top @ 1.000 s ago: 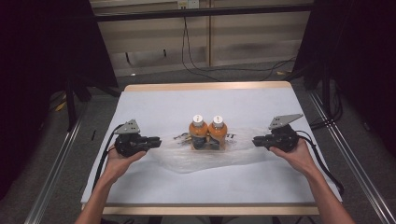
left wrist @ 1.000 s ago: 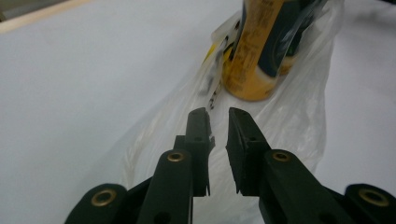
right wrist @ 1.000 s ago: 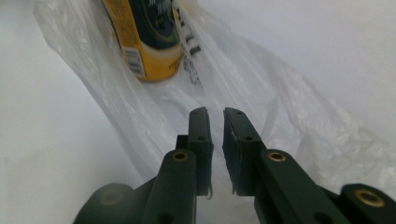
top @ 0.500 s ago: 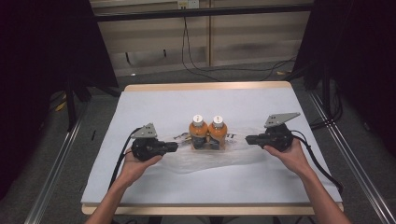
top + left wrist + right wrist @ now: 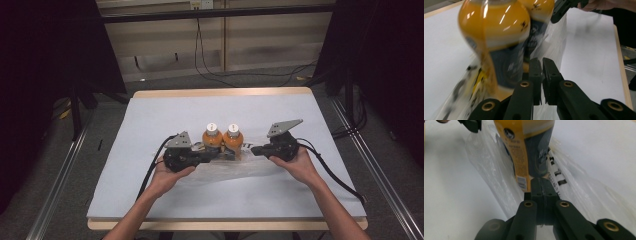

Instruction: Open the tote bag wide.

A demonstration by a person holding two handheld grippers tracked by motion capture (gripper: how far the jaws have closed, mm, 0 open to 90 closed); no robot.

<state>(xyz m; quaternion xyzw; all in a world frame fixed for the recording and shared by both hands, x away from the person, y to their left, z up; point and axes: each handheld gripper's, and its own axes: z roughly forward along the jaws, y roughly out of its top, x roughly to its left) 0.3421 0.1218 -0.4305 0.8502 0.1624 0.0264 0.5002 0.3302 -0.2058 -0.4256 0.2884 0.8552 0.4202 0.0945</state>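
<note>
Jaws of the left gripper (image 5: 216, 154) are seen nearly closed, nothing visibly pinched, at nine o'clock of two orange bottles (image 5: 223, 140); those of the right gripper (image 5: 254, 150) are pressed together at three o'clock. Both have just been closing. The bottles are stood upright, touching, on a clear plastic bag (image 5: 235, 170) spread at the centre of the white table (image 5: 320, 120).

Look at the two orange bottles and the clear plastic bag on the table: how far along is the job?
Done: both bottles stand together on the flat plastic bag. In hand: the left hand-held gripper and right hand-held gripper sit at the bag beside the bottles, jaws closed; whether they pinch the film is unclear. Left, probably: getting the bag up around the bottles, which are not yet enclosed.
</note>
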